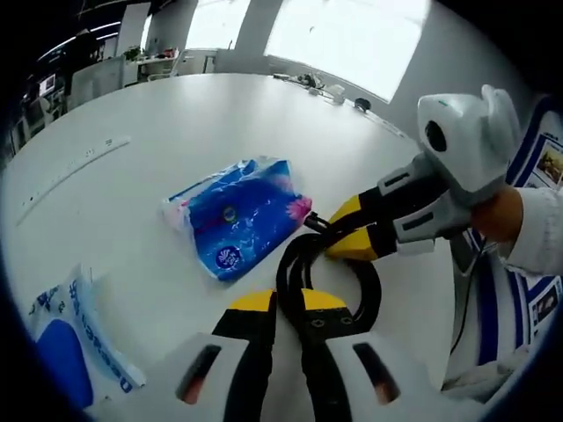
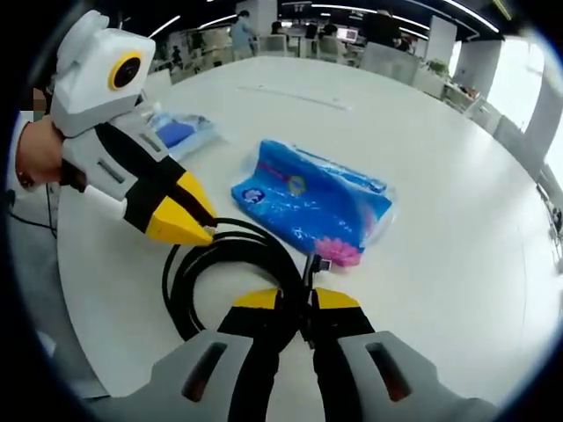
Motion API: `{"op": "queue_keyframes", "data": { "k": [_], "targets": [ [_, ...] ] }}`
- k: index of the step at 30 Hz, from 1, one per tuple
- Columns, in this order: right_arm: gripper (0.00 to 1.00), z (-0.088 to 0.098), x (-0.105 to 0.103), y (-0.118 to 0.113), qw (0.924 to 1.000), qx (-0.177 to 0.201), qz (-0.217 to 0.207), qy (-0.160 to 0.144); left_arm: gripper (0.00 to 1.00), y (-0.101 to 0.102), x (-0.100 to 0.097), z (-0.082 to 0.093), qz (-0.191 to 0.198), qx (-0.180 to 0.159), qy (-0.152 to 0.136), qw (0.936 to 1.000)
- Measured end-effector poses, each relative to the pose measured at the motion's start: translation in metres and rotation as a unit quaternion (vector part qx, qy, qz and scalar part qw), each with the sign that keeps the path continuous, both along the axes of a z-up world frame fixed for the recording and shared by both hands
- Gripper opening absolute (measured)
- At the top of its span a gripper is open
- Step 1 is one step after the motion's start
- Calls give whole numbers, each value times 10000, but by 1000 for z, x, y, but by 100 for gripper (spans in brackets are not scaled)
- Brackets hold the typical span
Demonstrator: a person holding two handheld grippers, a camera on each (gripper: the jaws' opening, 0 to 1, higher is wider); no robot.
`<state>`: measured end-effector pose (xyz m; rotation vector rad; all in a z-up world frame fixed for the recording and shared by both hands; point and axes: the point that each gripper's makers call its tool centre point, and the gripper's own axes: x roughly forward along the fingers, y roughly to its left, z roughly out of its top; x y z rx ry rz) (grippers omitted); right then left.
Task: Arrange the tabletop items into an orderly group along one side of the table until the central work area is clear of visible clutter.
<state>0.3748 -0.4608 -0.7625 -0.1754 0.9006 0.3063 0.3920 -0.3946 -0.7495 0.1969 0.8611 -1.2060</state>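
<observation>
Two tools are closed on one coiled black cable (image 1: pixel 303 264), which lies on the white round desk (image 1: pixel 176 132). In the left gripper view the left tool (image 1: pixel 288 303) is seen with its yellow-tipped jaws pressed together over the near side of the coil, while the right tool (image 1: pixel 339 233) is seen entering from the right, held by a hand (image 1: pixel 500 215), its tips clamped on the far side of the coil. In the right gripper view the right tool (image 2: pixel 295 301) is shown shut on the cable (image 2: pixel 220 264) at its plug end, and the left tool (image 2: pixel 189 224) is shown pinching the loop from the left. A blue plastic pack (image 1: pixel 237 215) is seen lying flat just beyond the cable, close to its far edge. A second blue and white packet (image 1: pixel 66 338) is seen well apart, near the desk edge.
</observation>
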Motion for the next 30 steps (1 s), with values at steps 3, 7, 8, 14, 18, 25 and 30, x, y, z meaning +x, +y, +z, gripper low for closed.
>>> {"op": "queue_keyframes", "data": {
  "k": [3, 7, 8, 14, 18, 25, 30],
  "targets": [
    [11, 2, 1, 0, 10000, 19, -6, -34, 12, 0, 0, -1, 1, 27, -26, 10000],
    [13, 4, 2, -2, 10000, -14, -15, -73, 13, 0, 0, 1, -7, 9, -40, 10000],
    [14, 4, 2, -2, 10000, -22, -25, -86, 14, 0, 0, 1, -13, 18, -54, 10000],
    [20, 7, 2, -4, 9999, -52, -54, -107, 20, 0, 1, 3, -5, 19, -95, 10000],
    [23, 9, 1, -6, 9998, -84, -94, -158, 23, -2, 1, 7, -16, -16, -127, 9999],
    [28, 16, 1, -9, 9995, -118, -138, -258, 29, -1, 1, 14, -69, -29, -217, 9997],
    [31, 22, 1, -8, 9992, -111, -192, -334, 34, 1, 1, 21, -82, -80, -265, 9996]
  ]
}}
